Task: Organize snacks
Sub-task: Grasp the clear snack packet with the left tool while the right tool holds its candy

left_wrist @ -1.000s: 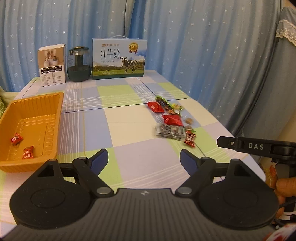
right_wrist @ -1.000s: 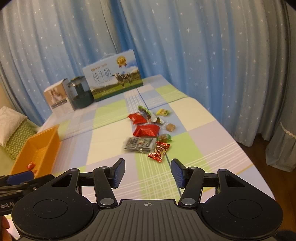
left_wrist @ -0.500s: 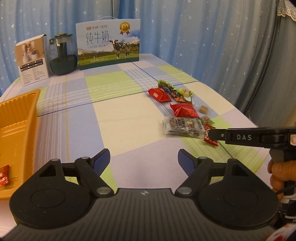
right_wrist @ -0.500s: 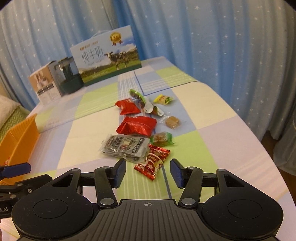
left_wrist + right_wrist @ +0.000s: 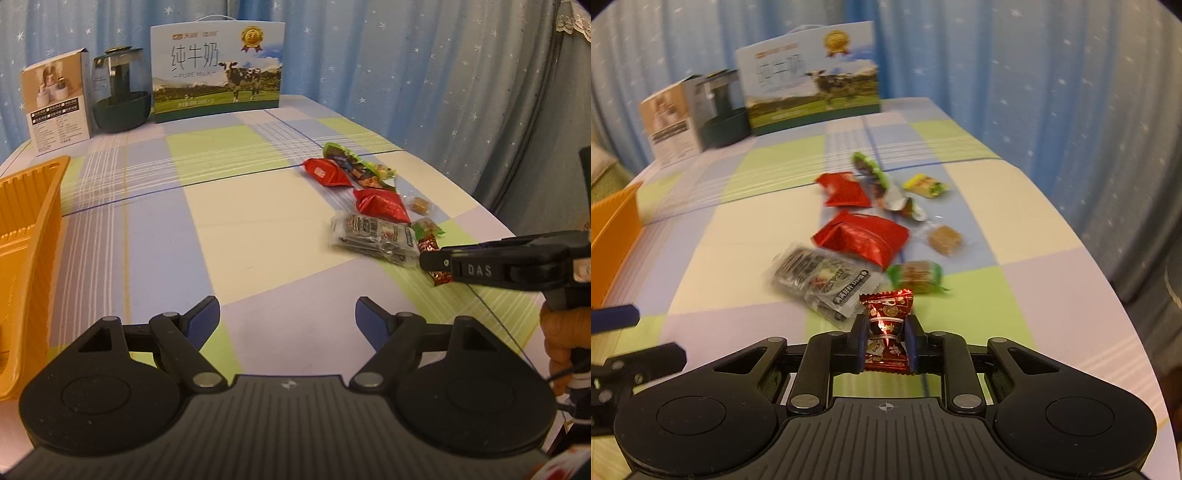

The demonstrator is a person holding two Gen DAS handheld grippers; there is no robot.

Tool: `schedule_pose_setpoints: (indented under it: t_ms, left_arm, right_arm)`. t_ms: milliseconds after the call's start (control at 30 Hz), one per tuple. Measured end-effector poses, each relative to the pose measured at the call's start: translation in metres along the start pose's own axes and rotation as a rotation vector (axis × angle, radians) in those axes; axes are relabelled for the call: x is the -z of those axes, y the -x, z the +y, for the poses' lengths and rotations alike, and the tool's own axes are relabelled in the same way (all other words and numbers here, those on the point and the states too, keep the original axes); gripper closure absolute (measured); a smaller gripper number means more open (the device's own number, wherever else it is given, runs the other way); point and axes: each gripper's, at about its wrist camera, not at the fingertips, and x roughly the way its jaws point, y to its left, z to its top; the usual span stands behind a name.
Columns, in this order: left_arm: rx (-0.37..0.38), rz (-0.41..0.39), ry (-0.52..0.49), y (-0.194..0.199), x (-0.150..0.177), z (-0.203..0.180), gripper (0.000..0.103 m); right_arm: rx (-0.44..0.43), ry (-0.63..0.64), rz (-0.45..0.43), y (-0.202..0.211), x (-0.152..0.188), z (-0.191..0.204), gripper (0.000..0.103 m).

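- The red foil candy [image 5: 887, 325], crinkled and printed in gold, sits at the near end of the snack pile on the checked tablecloth [image 5: 738, 229].
- The right gripper [image 5: 885, 345] has both blue pads pressed tight against that candy's sides.
- At its 11 o'clock lies a clear packet with dark print [image 5: 820, 275]; at 12, a big red pouch [image 5: 862, 236]; at 1, a green-ended sweet [image 5: 916, 275].
- The left gripper [image 5: 287, 320] stands wide apart with nothing between its pads, over bare cloth.
- The orange tray [image 5: 26, 236] lies at 9 o'clock by the table's left edge, with open cloth between it and the pile.
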Motion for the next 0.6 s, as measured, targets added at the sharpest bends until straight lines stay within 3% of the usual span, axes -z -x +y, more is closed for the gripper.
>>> schedule_pose_setpoints:
  t_ms: [167, 233, 367, 500, 600]
  left_arm:
    - [0.001, -0.009, 0.033, 0.002, -0.003, 0.008, 0.024]
    - [0.008, -0.007, 0.043, 0.002, -0.003, 0.009, 0.024]
    - [0.026, -0.008, 0.062, 0.000, -0.006, 0.006, 0.024]
    - [0.034, -0.012, 0.064, -0.004, -0.010, -0.002, 0.024]
    - [0.038, -0.016, 0.060, -0.010, -0.015, -0.010, 0.024]
  right_arm:
    - [-0.168, 0.080, 0.019, 0.003, 0.008, 0.023, 0.082]
    - [-0.192, 0.102, 0.022, 0.004, 0.010, 0.031, 0.082]
    - [-0.131, 0.051, -0.006, 0.012, 0.009, 0.019, 0.083]
    - [-0.012, 0.056, -0.021, 0.014, 0.009, 0.003, 0.082]
    - [-0.011, 0.022, -0.014, 0.009, 0.009, -0.009, 0.082]
